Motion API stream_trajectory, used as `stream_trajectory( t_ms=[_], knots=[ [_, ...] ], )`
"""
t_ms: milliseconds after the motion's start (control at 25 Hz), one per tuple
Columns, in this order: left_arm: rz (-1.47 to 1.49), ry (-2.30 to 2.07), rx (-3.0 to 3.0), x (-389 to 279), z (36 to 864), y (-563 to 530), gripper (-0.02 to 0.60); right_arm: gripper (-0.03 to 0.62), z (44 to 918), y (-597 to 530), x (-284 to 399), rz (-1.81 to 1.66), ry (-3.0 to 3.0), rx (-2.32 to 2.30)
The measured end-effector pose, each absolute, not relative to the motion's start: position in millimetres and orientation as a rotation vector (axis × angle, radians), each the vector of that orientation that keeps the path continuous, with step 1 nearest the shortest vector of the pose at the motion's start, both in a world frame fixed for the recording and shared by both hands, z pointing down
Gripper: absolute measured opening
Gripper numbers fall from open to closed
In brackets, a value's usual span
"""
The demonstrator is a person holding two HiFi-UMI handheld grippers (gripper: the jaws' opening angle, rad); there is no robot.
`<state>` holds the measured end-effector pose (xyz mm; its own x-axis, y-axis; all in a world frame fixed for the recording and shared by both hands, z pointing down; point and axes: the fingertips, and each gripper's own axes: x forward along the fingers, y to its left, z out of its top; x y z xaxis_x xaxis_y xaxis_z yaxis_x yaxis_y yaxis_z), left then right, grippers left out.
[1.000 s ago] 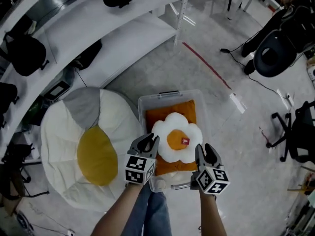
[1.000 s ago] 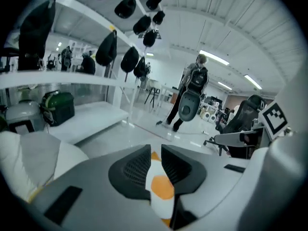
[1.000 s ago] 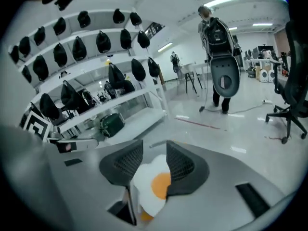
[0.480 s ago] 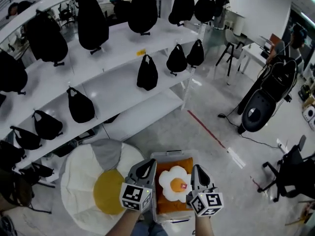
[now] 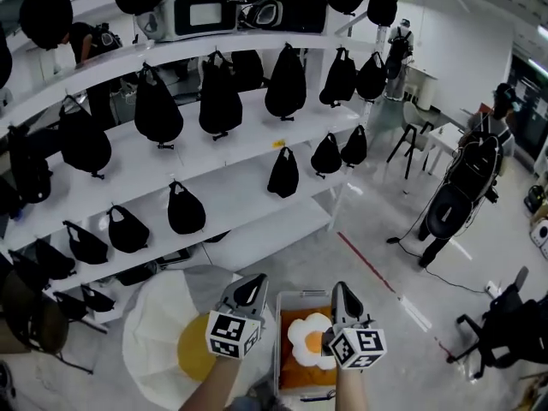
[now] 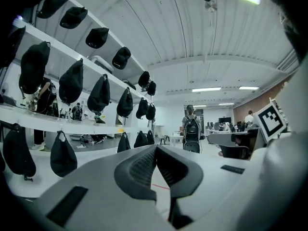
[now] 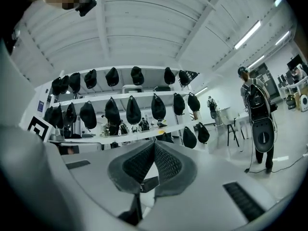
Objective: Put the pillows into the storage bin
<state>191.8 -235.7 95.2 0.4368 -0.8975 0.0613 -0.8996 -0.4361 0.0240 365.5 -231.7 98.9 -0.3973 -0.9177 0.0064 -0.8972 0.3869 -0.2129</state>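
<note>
Findings: The left gripper [image 5: 250, 284] and right gripper [image 5: 341, 292] are both held high and level, facing the far shelves [image 5: 214, 195]. Each gripper view shows its jaws clenched pad to pad with nothing between them.

Position of task items: The storage bin [image 5: 301, 294] stands on the floor [image 5: 377, 229], low in the head view and partly behind the grippers. Inside it we see a white pillow [image 5: 306, 342] lying on an orange pillow [image 5: 295, 375]. A large round cushion [image 5: 158, 349] sits on the floor just left of the bin. We cannot tell whether it belongs to the task.

Risks:
- We judge that the white pillow sits loose on top. Soft filling may spring back, lift it above the rim and let it slide out.
- If the cushion is meant for the bin, it looks wider than the opening. Forcing it in could tip or shove the light bin.
- Clenched jaws must open before any new grasp. Otherwise they would only push the fabric.

Materials and shapes: The bin is clear, thin-walled plastic, rectangular with rounded corners. The white pillow is plush and scalloped like a flower, with an orange centre. The orange pillow is flat and rectangular. The cushion is smooth white fabric with a yellow oval and a grey patch. The jaw pads are dark and ribbed.
</note>
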Motion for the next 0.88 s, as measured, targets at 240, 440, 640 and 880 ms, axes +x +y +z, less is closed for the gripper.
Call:
stream_trajectory(
  t_ms=[240, 440, 640, 880],
  knots=[
    [0.040, -1.663, 2.614, 185.0, 87.4, -237.7, 0.021, 0.002, 96.2, -236.7, 355.4, -0.274, 2.561, -1.649],
    [0.067, -1.666, 2.631, 183.5, 93.5, -232.1, 0.021, 0.002, 98.4, -232.9, 353.3, -0.301, 2.548, -1.645],
    [0.070, -1.673, 2.616, 182.4, 96.6, -231.6, 0.021, 0.002, 107.3, -231.4, 356.2, -0.352, 2.540, -1.636],
    [0.083, -1.676, 2.595, 180.0, 102.9, -228.1, 0.021, 0.002, 110.7, -233.2, 353.9, -0.369, 2.567, -1.622]
  ],
)
